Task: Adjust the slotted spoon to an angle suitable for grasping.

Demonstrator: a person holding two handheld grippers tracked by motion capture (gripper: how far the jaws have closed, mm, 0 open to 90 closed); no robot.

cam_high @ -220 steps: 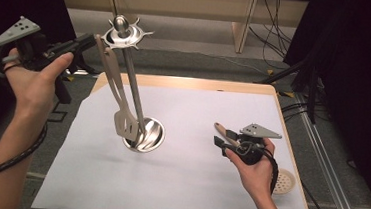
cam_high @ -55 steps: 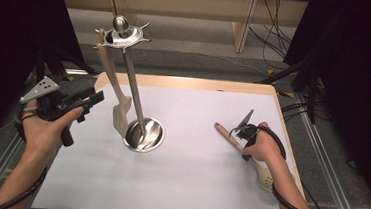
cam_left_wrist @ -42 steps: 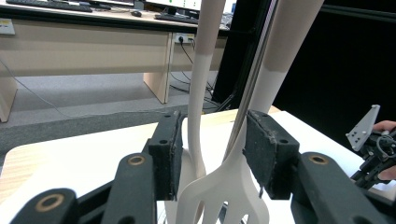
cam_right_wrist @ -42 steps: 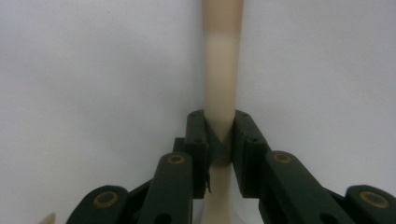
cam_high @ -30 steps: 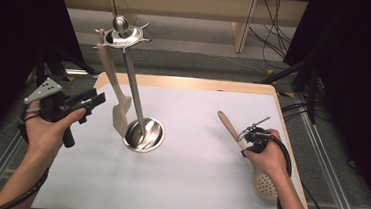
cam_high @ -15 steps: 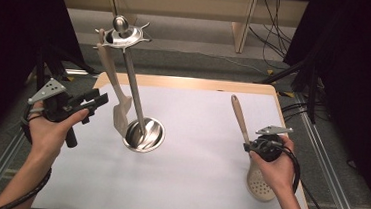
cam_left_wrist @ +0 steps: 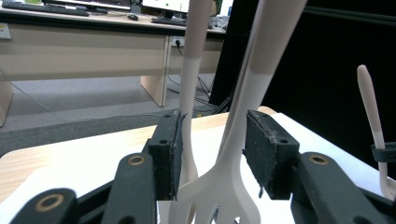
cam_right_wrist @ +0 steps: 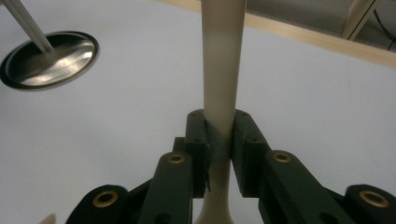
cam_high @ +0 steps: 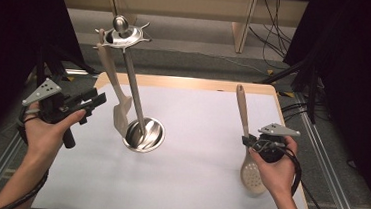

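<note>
right gripper point(cam_high: 249, 141) clamps slotted spoon point(cam_high: 247, 139) (handle up), well right of stand point(cam_high: 143, 134) | left gripper point(cam_high: 95, 101) jaws wide, nothing gripped, just left of stand's hanging spatula point(cam_high: 121, 114)

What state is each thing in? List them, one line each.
Slotted spoon: gripped by its handle, bowl low.
Right gripper: jaws shut on the handle.
Left gripper: jaws open, holding nothing.
Spatula: hanging from the rack.
Utensil rack: upright on the table.

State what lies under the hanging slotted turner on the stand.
Under the slotted turner sits the stand's round steel base on the white sheet. The turner's blade covers part of the base's left rim.
</note>
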